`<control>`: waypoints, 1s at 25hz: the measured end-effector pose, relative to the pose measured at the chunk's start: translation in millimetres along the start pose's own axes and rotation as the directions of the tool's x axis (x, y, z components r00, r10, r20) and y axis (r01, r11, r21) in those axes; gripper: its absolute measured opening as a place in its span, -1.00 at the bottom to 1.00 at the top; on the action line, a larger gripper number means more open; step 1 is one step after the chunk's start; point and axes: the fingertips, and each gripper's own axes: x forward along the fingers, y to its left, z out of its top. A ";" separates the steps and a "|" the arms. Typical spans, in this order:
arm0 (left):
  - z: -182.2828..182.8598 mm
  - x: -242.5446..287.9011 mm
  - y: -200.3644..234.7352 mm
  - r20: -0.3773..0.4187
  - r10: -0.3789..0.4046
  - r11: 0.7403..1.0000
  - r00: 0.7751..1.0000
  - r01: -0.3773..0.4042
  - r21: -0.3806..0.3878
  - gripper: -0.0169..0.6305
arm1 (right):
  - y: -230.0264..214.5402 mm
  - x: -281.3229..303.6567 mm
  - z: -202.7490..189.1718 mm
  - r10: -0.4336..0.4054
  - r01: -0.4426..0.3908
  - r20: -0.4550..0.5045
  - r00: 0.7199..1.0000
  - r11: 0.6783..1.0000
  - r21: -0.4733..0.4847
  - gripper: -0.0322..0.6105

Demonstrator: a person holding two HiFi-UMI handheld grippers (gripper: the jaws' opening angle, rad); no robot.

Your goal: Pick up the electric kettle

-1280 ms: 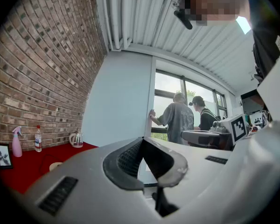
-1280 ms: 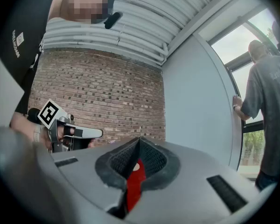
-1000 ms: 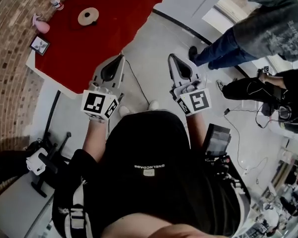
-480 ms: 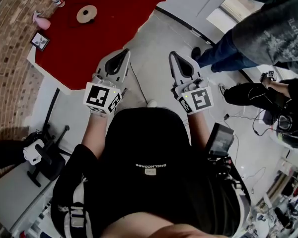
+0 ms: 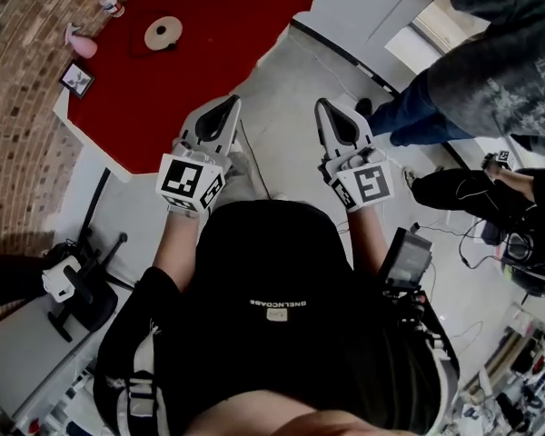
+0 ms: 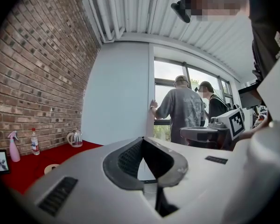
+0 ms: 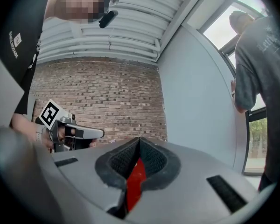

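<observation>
Red table (image 6: 25,167) along the brick wall: electric kettle (image 6: 74,138) stands at its far end, well apart from the left gripper (image 5: 226,104), ahead and to its left. Right gripper (image 5: 323,107) is alongside. Both grippers' jaws are pressed together.

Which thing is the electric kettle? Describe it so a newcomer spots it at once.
In the left gripper view, follow the brick wall down to the red table at its foot. The electric kettle stands at the table's far end, towards the pale wall: a squat, shiny jug with a handle, unlike the slim bottle and pink spray bottle nearer the camera.
</observation>
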 end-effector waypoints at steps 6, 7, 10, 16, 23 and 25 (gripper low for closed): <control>-1.8 24.7 47.9 -0.002 -0.006 1.000 1.000 0.006 -0.010 -0.93 | -15.6 46.2 -4.5 -0.025 0.025 -0.003 1.000 1.000 0.015 -0.88; -2.0 29.7 56.5 -0.004 -0.007 1.000 1.000 0.007 -0.014 -0.93 | -18.9 55.3 -4.9 -0.028 0.028 -0.002 1.000 0.999 0.017 -0.88; -3.4 45.4 83.8 -0.010 -0.013 1.000 1.000 0.013 -0.026 -0.93 | -29.8 84.1 -8.4 -0.039 0.039 -0.011 0.999 0.999 0.022 -0.88; -6.5 70.7 145.0 -0.020 -0.012 0.999 1.000 0.011 -0.047 -0.93 | -46.2 147.3 -19.8 -0.062 0.063 -0.037 0.997 0.997 0.038 -0.88; -5.3 77.4 233.1 -0.021 0.017 0.996 1.000 -0.019 -0.087 -0.93 | -49.3 227.6 -18.7 -0.085 0.087 -0.048 0.995 0.995 0.040 -0.88; -7.2 76.0 256.5 -0.021 0.036 0.994 0.999 -0.038 -0.101 -0.93 | -49.6 246.5 -18.8 -0.092 0.094 -0.052 0.994 0.995 0.040 -0.88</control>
